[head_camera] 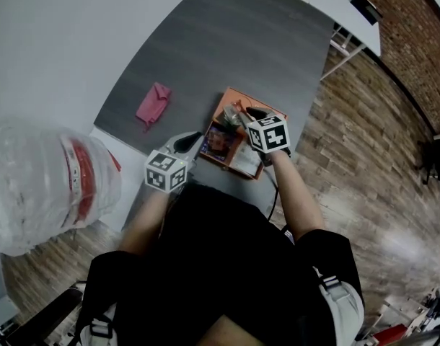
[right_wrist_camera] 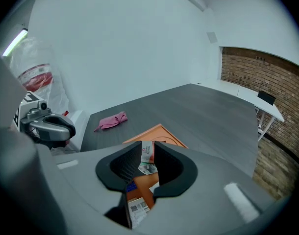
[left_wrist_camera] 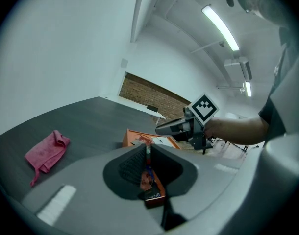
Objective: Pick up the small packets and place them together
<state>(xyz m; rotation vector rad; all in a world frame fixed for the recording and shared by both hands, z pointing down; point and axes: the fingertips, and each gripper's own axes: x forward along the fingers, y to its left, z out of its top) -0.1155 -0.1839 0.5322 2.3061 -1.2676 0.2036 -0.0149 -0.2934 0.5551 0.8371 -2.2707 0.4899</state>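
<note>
Inside orange tray, small packets

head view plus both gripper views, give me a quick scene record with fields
surface: dark grey table
tray: orange tray near the table's near edge, several small packets inside
cloth: pink cloth, left of the tray in the head view, apart from it
left gripper: shut on one held packet, beside the tray
right gripper: jaws apart over the tray, nothing clearly gripped
</note>
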